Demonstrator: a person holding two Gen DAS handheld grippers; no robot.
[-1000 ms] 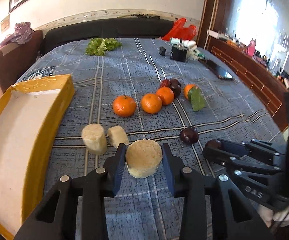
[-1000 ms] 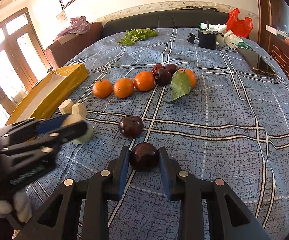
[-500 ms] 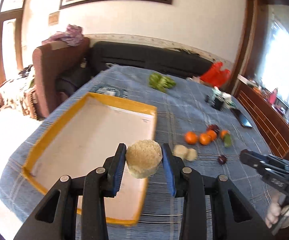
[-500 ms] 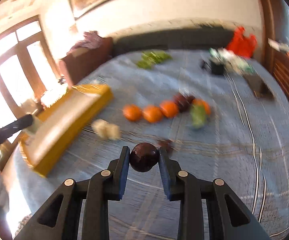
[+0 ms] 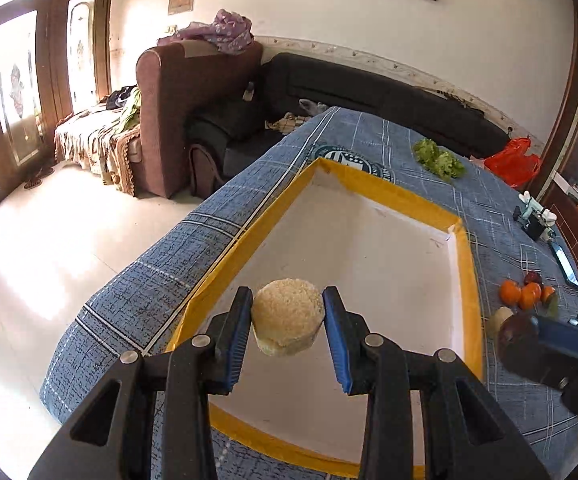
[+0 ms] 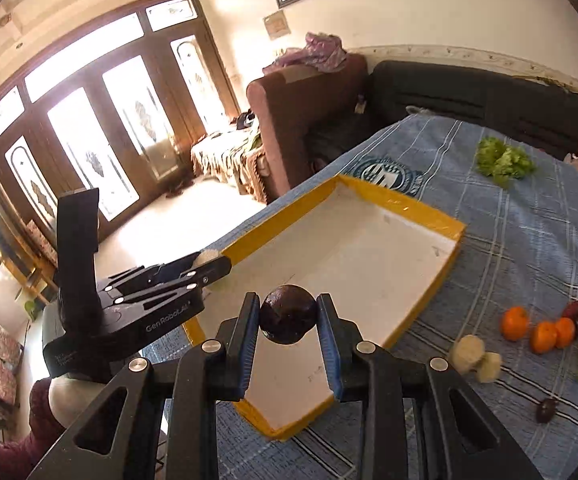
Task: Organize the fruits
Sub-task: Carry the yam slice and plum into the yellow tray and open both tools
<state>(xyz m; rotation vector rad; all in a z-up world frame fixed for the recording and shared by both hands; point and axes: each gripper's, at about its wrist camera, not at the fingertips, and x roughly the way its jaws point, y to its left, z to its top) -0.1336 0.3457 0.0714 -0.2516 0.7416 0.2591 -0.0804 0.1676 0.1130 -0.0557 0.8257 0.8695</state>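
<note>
My left gripper (image 5: pixel 287 326) is shut on a tan, rough round fruit (image 5: pixel 287 322) and holds it above the near part of the yellow-rimmed white tray (image 5: pixel 369 248). My right gripper (image 6: pixel 288 317) is shut on a dark purple round fruit (image 6: pixel 288 314), held above the same tray (image 6: pixel 443 224); it also shows at the right edge of the left wrist view (image 5: pixel 517 336). Oranges (image 6: pixel 539 330), two tan fruits (image 6: pixel 475 356) and a dark fruit (image 6: pixel 545 410) lie on the blue cloth right of the tray.
The tray sits on a table with a blue checked cloth (image 5: pixel 161 280). Green leaves (image 6: pixel 503 160) lie at the far end. A brown armchair (image 5: pixel 185 96) and black sofa (image 5: pixel 389 96) stand beyond the table edge. A phone and small items (image 5: pixel 541 224) lie far right.
Both grippers have lifted their fruits off the cloth and swung left over the yellow tray. The loose fruits now lie far to the right.
</note>
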